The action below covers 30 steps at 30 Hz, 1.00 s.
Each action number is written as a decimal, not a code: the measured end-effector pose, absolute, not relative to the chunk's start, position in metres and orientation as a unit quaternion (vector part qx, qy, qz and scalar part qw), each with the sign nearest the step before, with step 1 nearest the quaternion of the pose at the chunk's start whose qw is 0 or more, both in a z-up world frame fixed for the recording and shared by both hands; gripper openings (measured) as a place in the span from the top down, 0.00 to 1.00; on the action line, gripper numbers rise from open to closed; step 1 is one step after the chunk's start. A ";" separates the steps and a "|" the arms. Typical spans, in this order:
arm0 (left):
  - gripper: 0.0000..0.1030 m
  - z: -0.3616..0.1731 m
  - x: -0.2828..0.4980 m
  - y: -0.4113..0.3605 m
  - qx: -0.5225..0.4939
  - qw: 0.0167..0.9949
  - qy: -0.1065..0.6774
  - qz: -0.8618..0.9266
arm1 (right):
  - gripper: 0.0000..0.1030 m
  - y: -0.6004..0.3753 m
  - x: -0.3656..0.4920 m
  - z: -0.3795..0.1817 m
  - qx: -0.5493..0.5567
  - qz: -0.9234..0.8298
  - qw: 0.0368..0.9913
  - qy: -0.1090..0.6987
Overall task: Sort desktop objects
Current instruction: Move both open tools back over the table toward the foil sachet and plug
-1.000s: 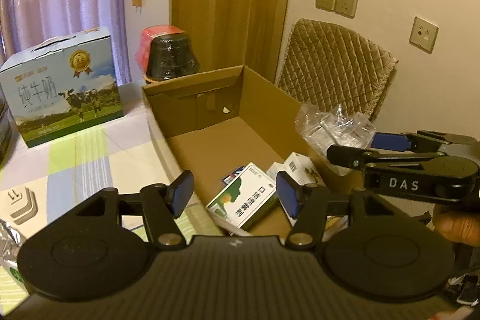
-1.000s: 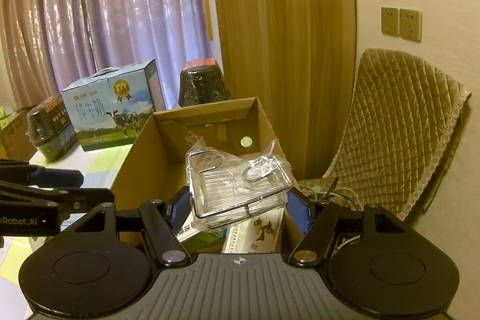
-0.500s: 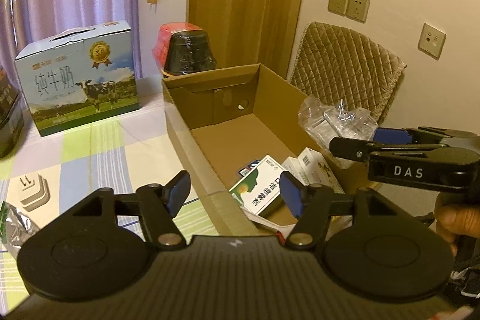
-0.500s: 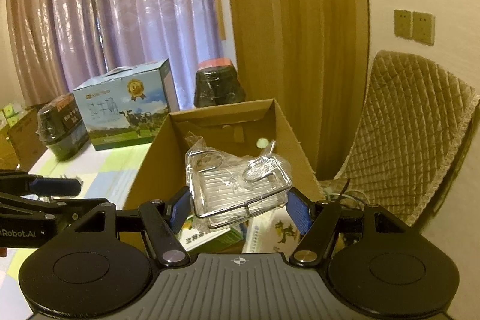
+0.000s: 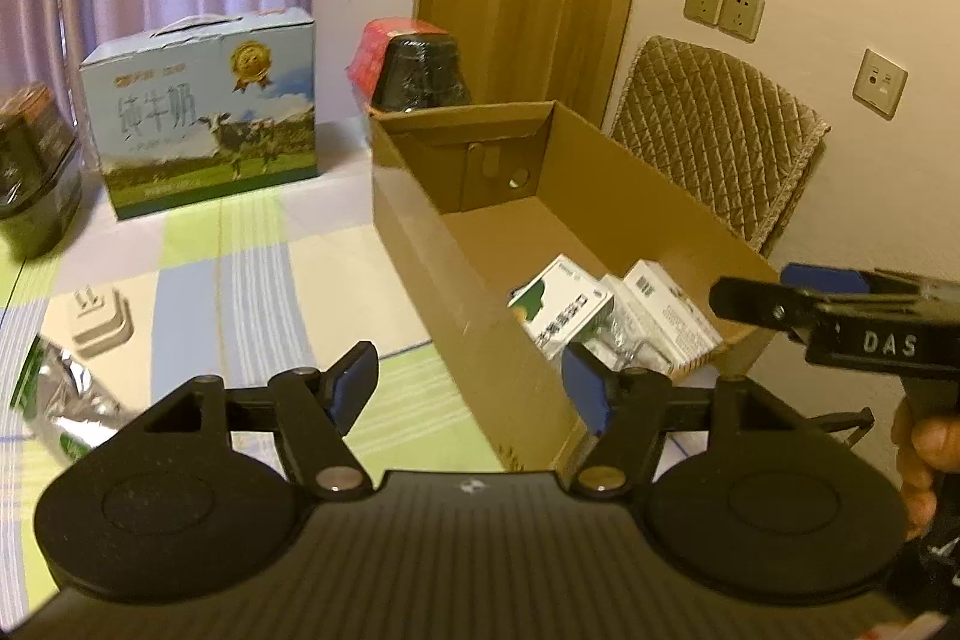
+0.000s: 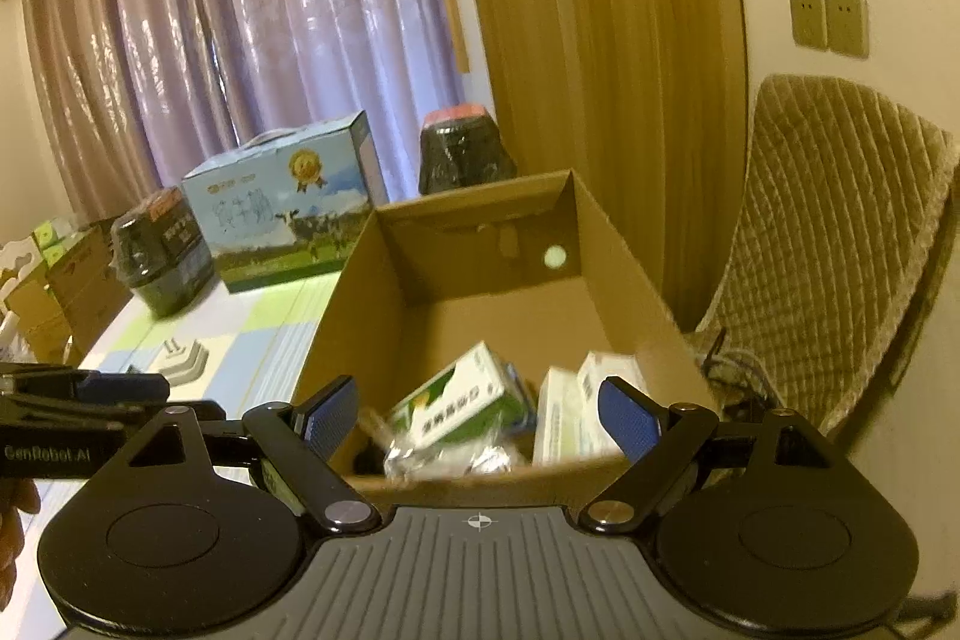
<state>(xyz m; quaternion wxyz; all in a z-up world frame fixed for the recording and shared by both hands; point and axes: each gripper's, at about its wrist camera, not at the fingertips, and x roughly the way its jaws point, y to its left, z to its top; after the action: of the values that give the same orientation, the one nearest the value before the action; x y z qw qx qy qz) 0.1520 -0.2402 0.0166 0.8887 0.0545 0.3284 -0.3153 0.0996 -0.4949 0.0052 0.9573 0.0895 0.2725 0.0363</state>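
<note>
The right gripper (image 6: 477,415), jaws now spread wide and empty, has just dropped its clear-wrapped wire rack (image 6: 444,457) into the cardboard box (image 6: 480,280) among medicine cartons (image 5: 561,307), one more item sorted, while the left gripper (image 5: 474,391) hovers open, empty.

Background around the desk

A milk carton (image 5: 207,112) with a cow print is standing at the back of the checked tablecloth (image 5: 252,274), a purple curtain (image 6: 252,16) is hanging behind it, and a quilted chair cover (image 5: 714,130) is draping beside two wall sockets (image 5: 723,7).
</note>
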 end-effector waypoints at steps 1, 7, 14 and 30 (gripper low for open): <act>0.38 0.016 0.149 -0.237 0.053 0.889 0.330 -0.313 | 0.18 -0.492 0.096 0.004 0.089 0.037 0.956 0.276; 0.33 0.016 0.132 -0.207 0.045 0.894 0.336 -0.293 | 0.17 -0.473 0.073 0.002 0.097 0.048 0.952 0.287; 0.26 0.013 0.112 -0.162 0.036 0.902 0.349 -0.251 | 0.14 -0.438 0.050 0.003 0.092 0.075 0.947 0.299; 0.13 0.013 0.094 -0.050 0.021 0.920 0.364 -0.146 | 0.13 -0.351 0.038 -0.001 0.044 0.158 0.934 0.319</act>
<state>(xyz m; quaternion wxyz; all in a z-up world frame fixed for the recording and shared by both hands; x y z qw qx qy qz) 0.0945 -0.0501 0.0131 0.9198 0.0206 0.3639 -0.1455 0.0375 -0.3508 -0.0008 0.9335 0.0443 0.3190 0.1577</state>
